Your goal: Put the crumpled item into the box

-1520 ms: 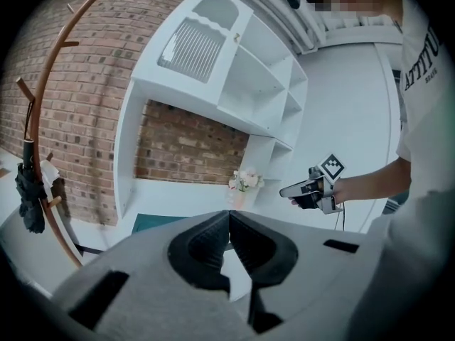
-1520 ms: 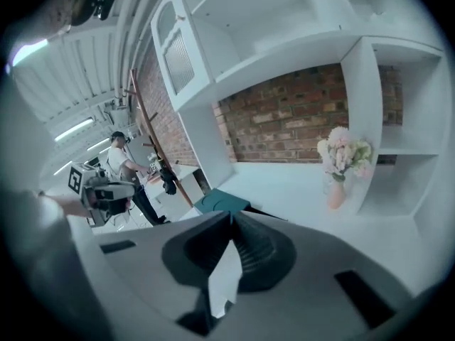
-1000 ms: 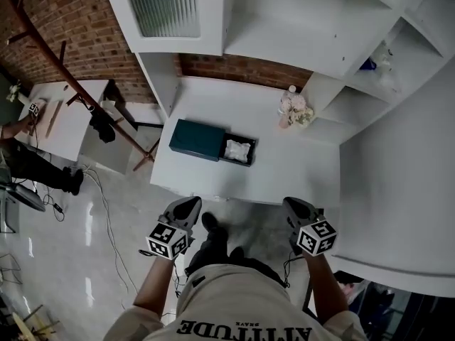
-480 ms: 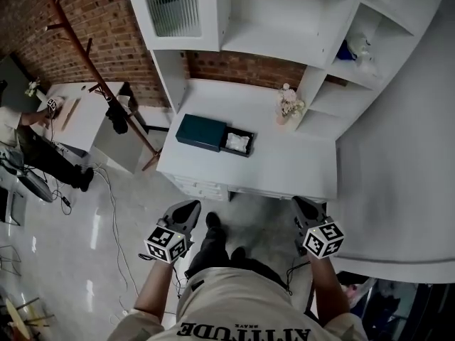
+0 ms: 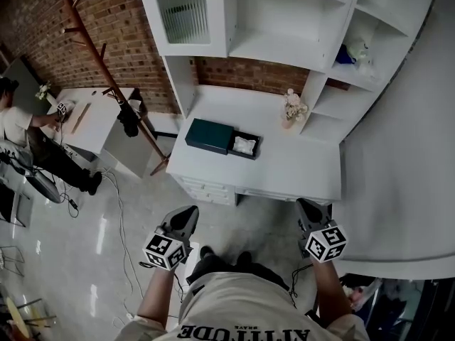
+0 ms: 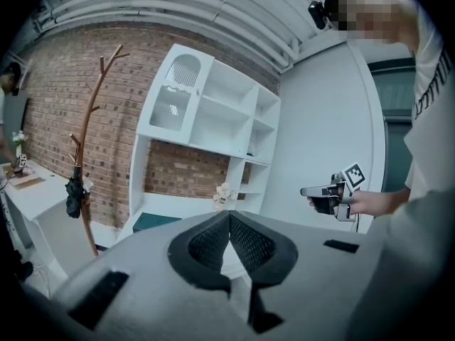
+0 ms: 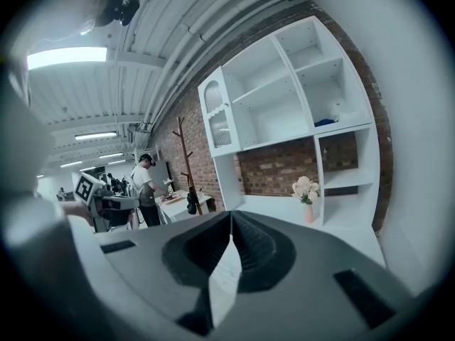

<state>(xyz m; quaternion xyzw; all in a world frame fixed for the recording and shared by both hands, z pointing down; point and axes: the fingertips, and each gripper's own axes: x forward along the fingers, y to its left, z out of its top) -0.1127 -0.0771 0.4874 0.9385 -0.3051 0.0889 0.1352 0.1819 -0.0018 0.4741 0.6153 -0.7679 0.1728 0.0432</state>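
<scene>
A white crumpled item (image 5: pixel 244 145) lies inside the open black tray of a dark teal box (image 5: pixel 208 135) on the white desk (image 5: pixel 284 172), seen in the head view. The box (image 6: pixel 153 222) also shows low in the left gripper view. My left gripper (image 5: pixel 188 217) and right gripper (image 5: pixel 310 209) hang well short of the desk, over the floor, held by the person's hands. Both are shut with nothing between their jaws. In each gripper view the jaw tips (image 6: pixel 229 214) (image 7: pixel 230 215) meet at a point.
A white shelf unit (image 5: pixel 284 20) rises behind the desk, with a small vase of flowers (image 5: pixel 292 109) at its right. A wooden coat stand (image 5: pixel 106 77) leans at the left. A person (image 5: pixel 21 133) works at another white table (image 5: pixel 89 119) further left. A white wall (image 5: pixel 405 162) runs along the right.
The view has drawn back from the desk, which now looks smaller and farther. Both grippers stay shut and low in the head view, drifting slightly downward.
</scene>
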